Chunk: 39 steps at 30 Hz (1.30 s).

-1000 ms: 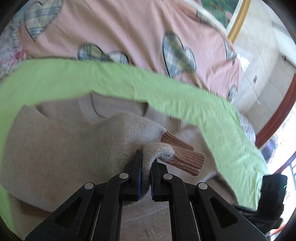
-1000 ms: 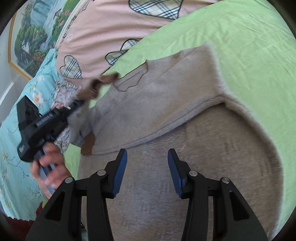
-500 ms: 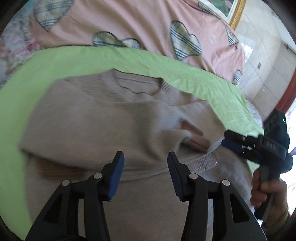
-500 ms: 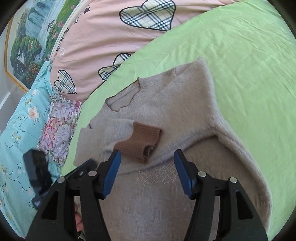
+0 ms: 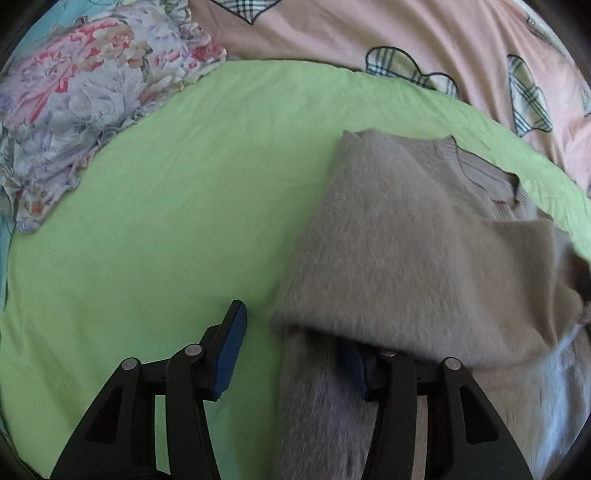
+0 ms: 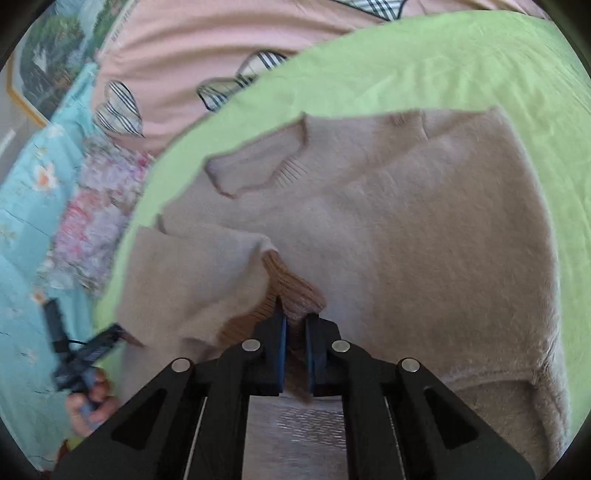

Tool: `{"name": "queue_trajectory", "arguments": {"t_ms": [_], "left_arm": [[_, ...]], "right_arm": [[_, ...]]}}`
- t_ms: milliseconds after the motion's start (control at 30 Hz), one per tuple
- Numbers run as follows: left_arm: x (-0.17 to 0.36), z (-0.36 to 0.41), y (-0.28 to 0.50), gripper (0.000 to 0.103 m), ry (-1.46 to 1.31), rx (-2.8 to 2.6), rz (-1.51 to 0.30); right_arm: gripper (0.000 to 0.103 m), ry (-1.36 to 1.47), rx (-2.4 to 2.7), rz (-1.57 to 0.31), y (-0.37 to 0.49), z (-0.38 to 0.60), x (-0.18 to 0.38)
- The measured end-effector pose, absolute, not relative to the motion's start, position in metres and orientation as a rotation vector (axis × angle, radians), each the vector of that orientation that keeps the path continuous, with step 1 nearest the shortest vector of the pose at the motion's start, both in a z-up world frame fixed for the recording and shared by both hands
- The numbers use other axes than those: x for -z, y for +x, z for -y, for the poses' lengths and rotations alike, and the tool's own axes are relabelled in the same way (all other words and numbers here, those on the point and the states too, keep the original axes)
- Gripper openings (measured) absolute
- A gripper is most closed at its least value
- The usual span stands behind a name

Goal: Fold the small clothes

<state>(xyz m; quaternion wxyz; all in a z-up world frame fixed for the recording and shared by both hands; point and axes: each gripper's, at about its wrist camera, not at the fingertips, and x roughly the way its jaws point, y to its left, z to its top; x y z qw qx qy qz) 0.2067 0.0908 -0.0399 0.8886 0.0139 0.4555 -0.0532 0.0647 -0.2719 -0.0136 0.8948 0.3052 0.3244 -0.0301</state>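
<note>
A small beige sweater [image 6: 388,221] with brown ribbed cuffs lies on a green sheet [image 6: 443,62]; both sleeves are folded over its chest. My right gripper [image 6: 295,332] is shut on the brown cuff [image 6: 295,288] of the sleeve at the sweater's middle. My left gripper [image 5: 291,354] is open at the sweater's left edge [image 5: 388,240]; its right finger is tucked under the folded sleeve, its left finger [image 5: 229,343] is over bare sheet. The left gripper also shows at the far left of the right wrist view [image 6: 85,354], held by a hand.
A pink quilt with plaid hearts [image 5: 369,33] lies behind the sheet. A floral pillow [image 5: 85,92] sits at the left, on turquoise bedding [image 6: 22,229]. A framed landscape picture [image 6: 48,66] hangs beyond the bed.
My left gripper let go of the sleeve cuff, opened and moved to the sweater's left edge. My right gripper moved forward and shut on the brown cuff.
</note>
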Motion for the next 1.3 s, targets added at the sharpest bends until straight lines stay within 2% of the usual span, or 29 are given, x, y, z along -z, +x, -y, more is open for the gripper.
{"name": "queue_trajectory", "arguments": {"t_ms": [67,100,233,433,500,567,600,633,700,800,967,1133,1233,1300], "left_arm": [[0.033,-0.086,0.202,0.026,0.027,0.082,-0.923],[0.030,-0.081,0.198,0.025,0.037,0.059,-0.906],[0.031,-0.070,0.167,0.025,0.063,0.013,-0.879],[0.036,-0.072,0.166,0.025,0.042,0.018,-0.899],[0.037,-0.075,0.164,0.026,0.034,0.034,-0.901],[0.037,-0.077,0.163,0.028,0.033,0.049,-0.891],[0.039,-0.079,0.163,0.028,0.019,0.059,-0.895],[0.041,-0.081,0.164,0.028,-0.001,0.063,-0.899],[0.043,-0.086,0.165,0.030,-0.049,0.072,-0.905],[0.045,-0.095,0.166,0.033,-0.114,0.090,-0.898],[0.047,-0.101,0.165,0.034,-0.160,0.106,-0.884],[0.048,-0.106,0.164,0.034,-0.201,0.124,-0.865],[0.050,-0.114,0.164,0.035,-0.262,0.152,-0.856],[0.051,-0.118,0.164,0.035,-0.283,0.162,-0.854]], "right_arm": [[0.009,0.621,0.053,-0.576,0.042,0.282,-0.019],[0.008,0.619,0.057,-0.552,0.034,0.286,-0.028],[0.008,0.557,0.122,-0.572,0.007,0.312,-0.038],[0.008,0.510,0.207,-0.828,0.019,0.331,0.027],[0.009,0.501,0.226,-0.845,0.019,0.330,0.030],[0.021,0.434,0.329,-0.815,0.012,0.323,0.009],[0.031,0.382,0.378,-0.777,0.009,0.315,-0.006],[0.050,0.355,0.387,-0.738,0.008,0.307,-0.017],[0.063,0.357,0.290,-0.675,0.017,0.291,-0.036],[0.063,0.435,0.000,-0.687,0.064,0.265,-0.048],[0.063,0.476,-0.360,-0.754,0.188,0.207,-0.045],[0.063,0.502,-0.525,-0.964,0.292,0.177,-0.014],[0.063,0.401,-0.521,-1.142,0.326,0.154,0.010],[0.064,0.397,-0.620,-1.185,0.340,0.136,0.016]]}}
